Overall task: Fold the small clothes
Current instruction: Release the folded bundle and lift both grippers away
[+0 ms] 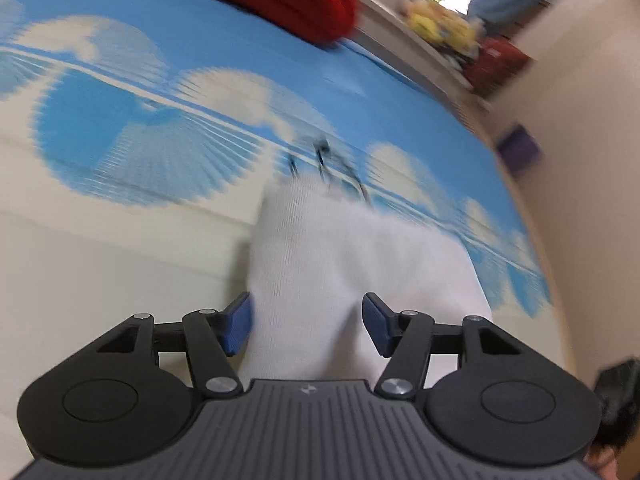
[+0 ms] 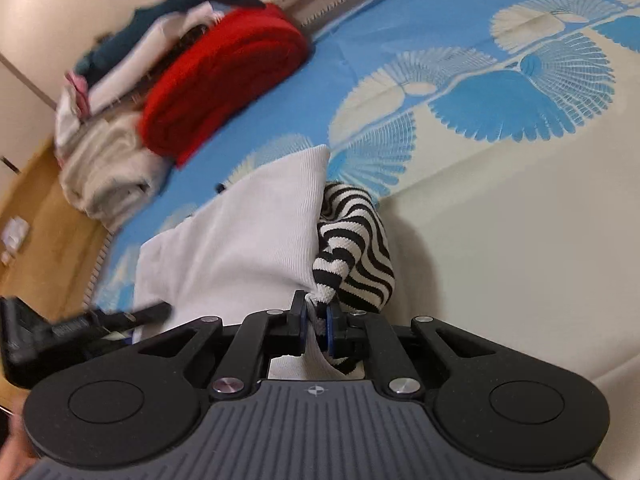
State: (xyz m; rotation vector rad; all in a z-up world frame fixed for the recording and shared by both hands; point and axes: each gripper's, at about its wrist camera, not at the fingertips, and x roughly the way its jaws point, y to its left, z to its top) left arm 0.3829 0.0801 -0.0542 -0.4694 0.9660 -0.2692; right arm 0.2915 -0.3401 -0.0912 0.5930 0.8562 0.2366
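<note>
A white knit garment (image 1: 340, 264) lies on the blue-and-cream bed sheet (image 1: 120, 128), with dark stripes just showing at its far edge. My left gripper (image 1: 308, 326) stands open astride its near end; the left pad (image 1: 239, 326) is at the cloth's edge and the right pad (image 1: 376, 328) is over it. In the right wrist view the same white garment (image 2: 240, 232) lies beside a black-and-white striped piece (image 2: 356, 240). My right gripper (image 2: 318, 316) is shut, pinching the striped edge together with white cloth. The left gripper (image 2: 60, 332) appears blurred at the far left.
A pile of folded clothes sits at the far end of the bed: a red roll (image 2: 224, 80), cream towels (image 2: 108, 172) and dark teal pieces on top. Wooden floor (image 2: 40, 208) lies beyond the bed edge. A wall (image 1: 580, 160) and a shelf with yellow items (image 1: 440, 26) run along one side.
</note>
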